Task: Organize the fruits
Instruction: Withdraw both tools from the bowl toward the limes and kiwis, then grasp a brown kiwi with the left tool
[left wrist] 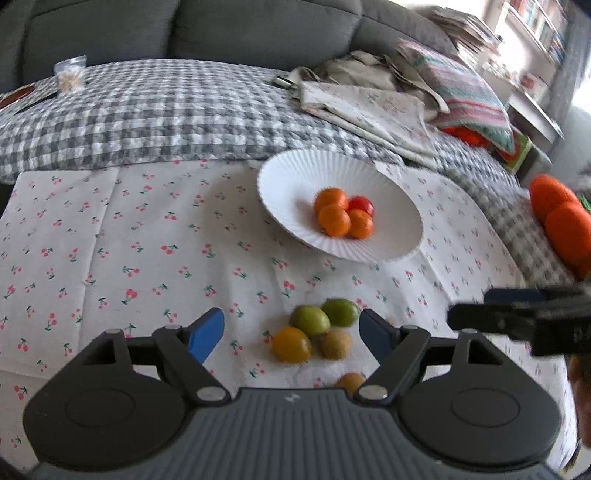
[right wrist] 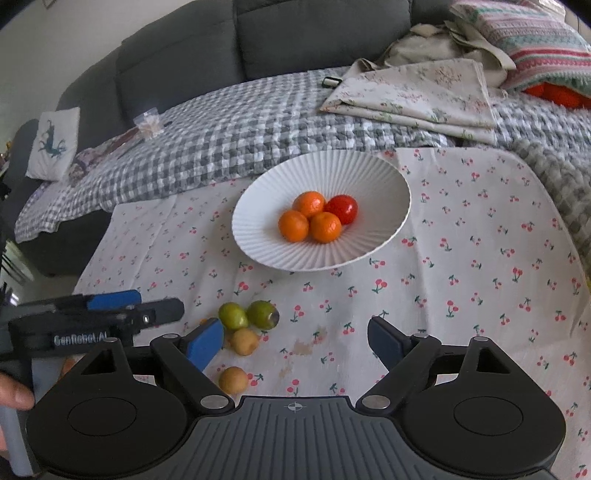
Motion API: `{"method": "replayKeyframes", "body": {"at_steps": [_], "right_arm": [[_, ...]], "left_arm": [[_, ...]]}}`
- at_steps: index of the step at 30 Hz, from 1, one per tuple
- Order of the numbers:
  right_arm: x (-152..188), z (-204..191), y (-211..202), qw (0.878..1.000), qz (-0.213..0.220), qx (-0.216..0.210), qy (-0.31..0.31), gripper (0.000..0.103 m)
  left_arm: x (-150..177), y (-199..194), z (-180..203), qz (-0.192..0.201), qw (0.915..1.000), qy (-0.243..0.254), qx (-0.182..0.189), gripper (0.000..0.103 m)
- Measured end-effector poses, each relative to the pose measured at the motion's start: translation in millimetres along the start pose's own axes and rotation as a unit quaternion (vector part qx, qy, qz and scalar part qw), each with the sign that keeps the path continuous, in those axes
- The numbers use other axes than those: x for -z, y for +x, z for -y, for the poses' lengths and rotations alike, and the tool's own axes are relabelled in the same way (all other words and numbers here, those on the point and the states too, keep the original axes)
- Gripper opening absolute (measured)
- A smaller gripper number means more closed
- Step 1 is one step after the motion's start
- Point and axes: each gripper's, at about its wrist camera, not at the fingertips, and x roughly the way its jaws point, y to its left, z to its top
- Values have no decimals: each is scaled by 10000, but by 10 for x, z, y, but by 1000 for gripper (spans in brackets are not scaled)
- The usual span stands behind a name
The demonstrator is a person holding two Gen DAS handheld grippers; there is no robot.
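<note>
White ribbed bowl (right wrist: 255, 236) on a cherry-print cloth (right wrist: 461, 258) holds three oranges (right wrist: 309, 218) and a red fruit (right wrist: 343, 209). Nearer lie two green fruits (left wrist: 325, 316) with yellow and brown ones. Left gripper (left wrist: 291, 330) and right gripper (right wrist: 295, 338) hover with fingers apart, holding nothing.

Ribbed matt white bowl (right wrist: 258, 236); printed cloth (right wrist: 461, 258); glossy red fruit (right wrist: 343, 208); quilted checked blanket (right wrist: 240, 140).

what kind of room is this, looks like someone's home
Most likely a living room in a home: a grey sofa behind, a checked quilt spread over it, and a fruit bowl on a cherry-print cloth.
</note>
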Motion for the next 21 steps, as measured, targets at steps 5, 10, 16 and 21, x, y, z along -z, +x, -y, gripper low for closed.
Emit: {"method": "replayKeyframes", "body": {"at_steps": [5,10,16,21], "right_arm": [[14,-13,23,10000,-45,18,-27,87],[26,6,49,9999,-69,73,-49,87],[47,-28,77,9998,-119,84,-143,87],[54,-41,104,9997,-164,86,-162,87]], "left_arm": [[200,49,209,-391,9978,504,182,77],[454,127,401,-688,9909,1138,222,64],[614,243,475,-971,9846,1422,293,36],[614,247,491,-919,9832,1540,345,24]]}}
